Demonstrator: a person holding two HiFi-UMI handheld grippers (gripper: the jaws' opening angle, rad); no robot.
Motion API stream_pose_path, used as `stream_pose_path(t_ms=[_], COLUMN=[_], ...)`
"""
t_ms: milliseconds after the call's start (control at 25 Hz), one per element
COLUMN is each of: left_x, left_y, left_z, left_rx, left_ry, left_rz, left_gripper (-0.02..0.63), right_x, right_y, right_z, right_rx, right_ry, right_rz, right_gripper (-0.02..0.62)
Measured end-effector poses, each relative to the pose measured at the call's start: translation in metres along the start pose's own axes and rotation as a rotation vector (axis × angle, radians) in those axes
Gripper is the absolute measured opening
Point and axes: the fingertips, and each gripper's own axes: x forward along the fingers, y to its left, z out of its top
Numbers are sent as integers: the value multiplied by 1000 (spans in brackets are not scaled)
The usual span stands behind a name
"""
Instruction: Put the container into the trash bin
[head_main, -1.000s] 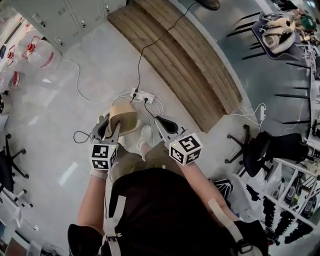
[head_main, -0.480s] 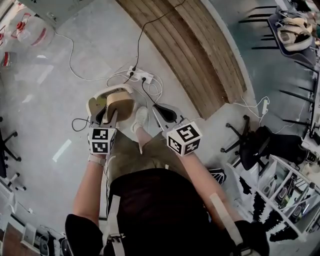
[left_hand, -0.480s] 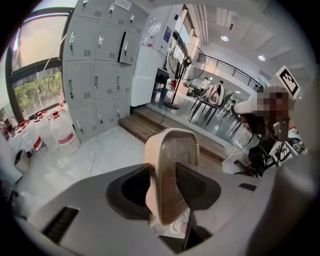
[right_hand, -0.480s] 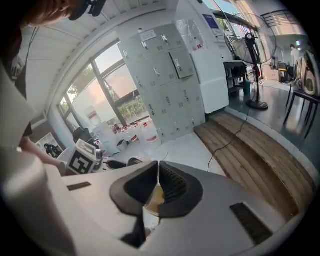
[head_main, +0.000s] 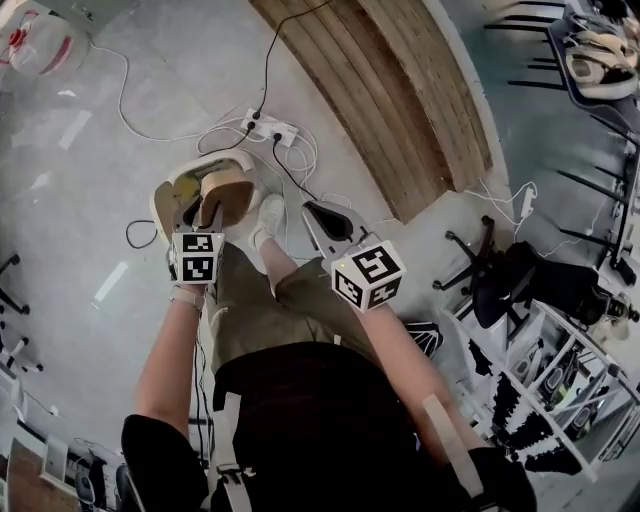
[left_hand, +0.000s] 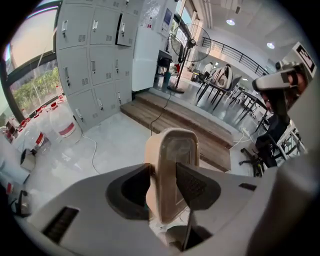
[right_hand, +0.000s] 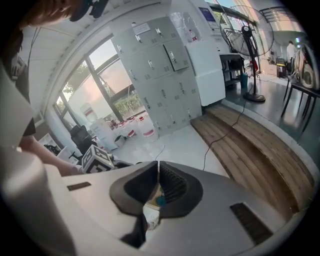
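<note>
- The left gripper (head_main: 204, 216) is clamped on a tan plastic container with a clear lid (left_hand: 172, 150). It is held on its edge, with one jaw on each broad face.
- In the head view the container (head_main: 226, 194) sits in front of the person's left hand, within the outline of a cream-rimmed open trash bin (head_main: 160, 205) standing on the pale grey floor (head_main: 90, 150). That view does not show whether it is above the rim or already below it.
- The right gripper (head_main: 316, 211) has its jaws drawn together to a thin slit with nothing gripped between them. It hangs to the right of the bin, apart from it.
- A white shoe (head_main: 268, 214) (the person's own foot) shows between the two grippers, just beside the bin.
- A white power strip (head_main: 268, 128) with black and white cables lies on the floor beyond the bin, near a raised wooden plank platform (head_main: 400, 90).
- The left gripper view shows grey metal lockers (left_hand: 95, 60) behind the container.
</note>
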Motion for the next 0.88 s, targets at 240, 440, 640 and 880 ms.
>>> stream_pose_path(t_ms=[240, 440, 640, 880], left_x=[45, 75, 99, 129], left_y=[2, 11, 21, 32], left_z=[-25, -48, -63, -81], left_rx=[17, 23, 40, 54], left_ry=[103, 176, 221, 271], left_rz=[1, 28, 48, 61], left_gripper=[166, 166, 166, 166], right_x=[-4, -14, -17, -22], right_y=[-20, -37, -44, -57], right_z=[-22, -40, -61, -78], right_rx=[26, 78, 101, 145], right_ry=[37, 39, 74, 83], right_rz=[-37, -89, -104, -144], right_gripper=[23, 23, 23, 23])
